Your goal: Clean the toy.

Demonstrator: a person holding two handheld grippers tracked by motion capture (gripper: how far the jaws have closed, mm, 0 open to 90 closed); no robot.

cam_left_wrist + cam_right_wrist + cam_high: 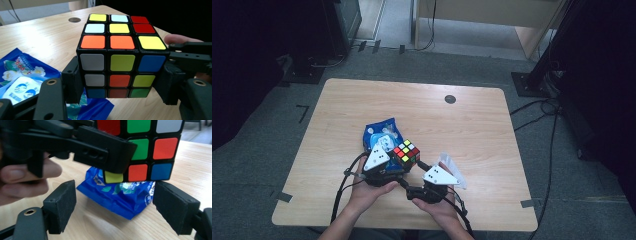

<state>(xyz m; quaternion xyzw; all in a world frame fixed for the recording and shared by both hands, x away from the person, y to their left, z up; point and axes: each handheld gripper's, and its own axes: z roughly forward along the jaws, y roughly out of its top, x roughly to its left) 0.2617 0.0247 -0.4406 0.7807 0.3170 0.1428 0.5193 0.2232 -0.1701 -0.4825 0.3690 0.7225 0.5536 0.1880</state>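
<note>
wooden table (472,130) | left tongs (120,82) level, clamping cube (117,62) | right tongs (113,206) released, below

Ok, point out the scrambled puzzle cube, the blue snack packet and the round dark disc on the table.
Scrambled puzzle cube (119,62): left gripper view, green centre sticker of its near face.
Blue snack packet (120,198): right gripper view, crinkled front.
Round dark disc (450,99): high view, its middle.

Multicoloured cube (121,56), black-edged; blue packet (22,75), perhaps white-printed.
</note>
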